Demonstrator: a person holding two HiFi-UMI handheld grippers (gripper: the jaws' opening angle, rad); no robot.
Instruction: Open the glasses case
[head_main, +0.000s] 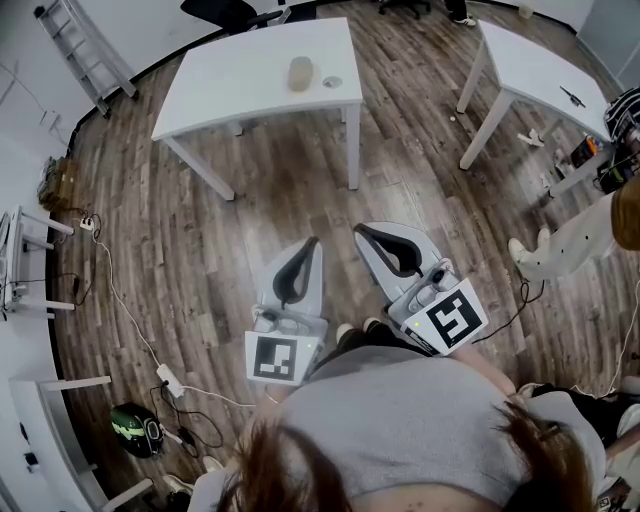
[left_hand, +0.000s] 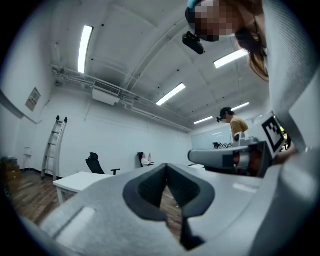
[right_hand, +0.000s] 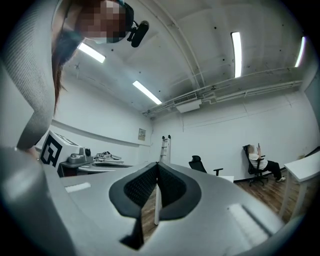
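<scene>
The glasses case, a beige oblong, lies on the white table at the far end of the head view, beside a small round object. Both grippers are held in front of the person's body, over the wooden floor and well short of that table. My left gripper has its jaws shut with nothing between them; its own view shows the pads meeting. My right gripper is likewise shut and empty. The case does not appear in either gripper view.
A second white table stands at the right, with a ladder at the back left. Cables and a power strip run over the floor near a green object. Another person stands at the right.
</scene>
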